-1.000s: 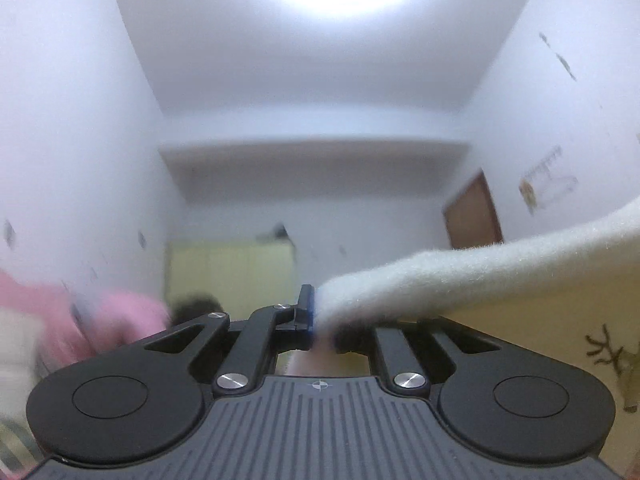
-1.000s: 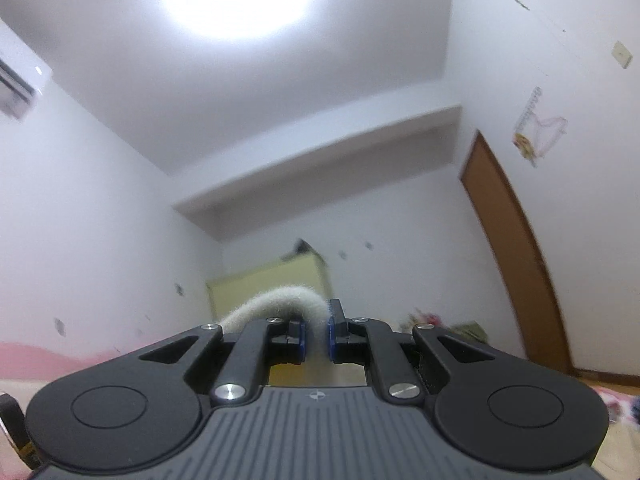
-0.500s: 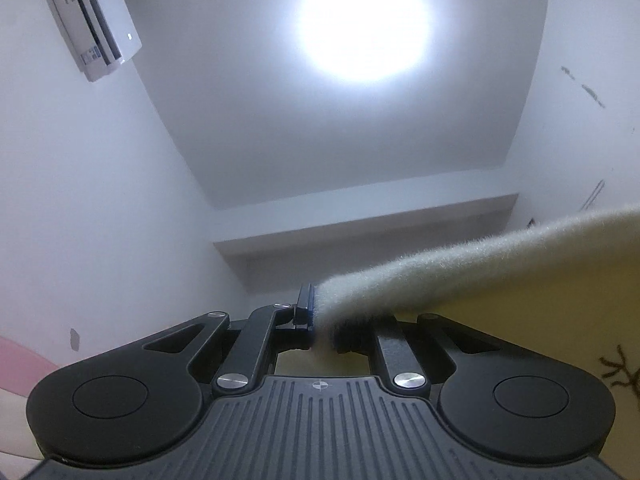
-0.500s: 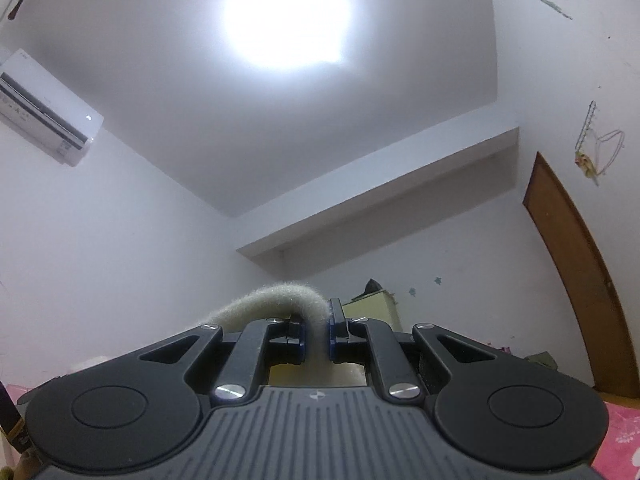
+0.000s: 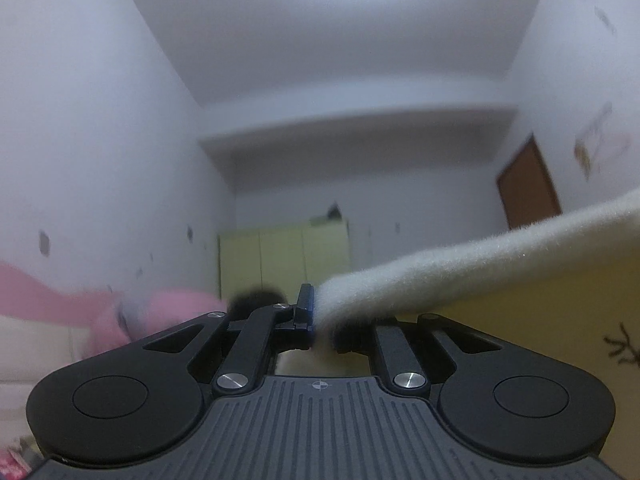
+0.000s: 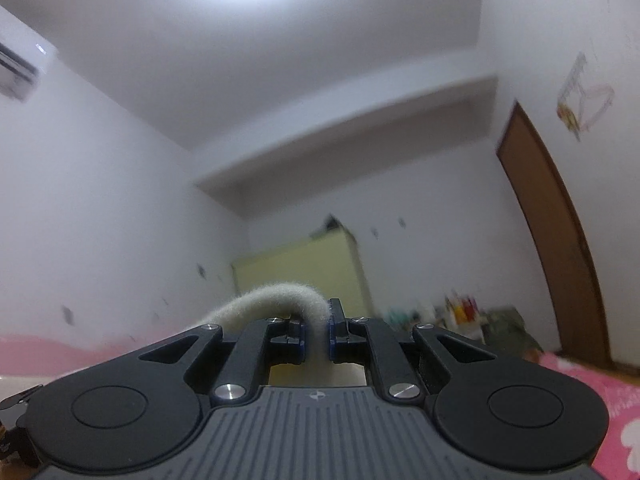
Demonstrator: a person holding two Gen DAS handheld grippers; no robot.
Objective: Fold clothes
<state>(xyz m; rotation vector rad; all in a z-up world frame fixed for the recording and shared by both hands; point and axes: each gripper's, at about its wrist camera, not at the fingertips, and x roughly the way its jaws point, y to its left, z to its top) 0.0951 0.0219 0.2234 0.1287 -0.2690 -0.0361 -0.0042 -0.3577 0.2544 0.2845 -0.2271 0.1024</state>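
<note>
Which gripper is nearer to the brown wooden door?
Right. The brown wooden door stands large, ahead-right of the right gripper; from the left gripper it looks smaller, farther off.

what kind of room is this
Probably a bedroom at home: a pale yellow wardrobe stands against the far wall, pink bedding lies below, and there is a brown wooden door and a wall air conditioner.

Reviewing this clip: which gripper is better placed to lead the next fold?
Neither clearly. The left gripper and right gripper are each shut on the fuzzy white garment edge, both pointing above level, so the fold likely needs both together.
</note>
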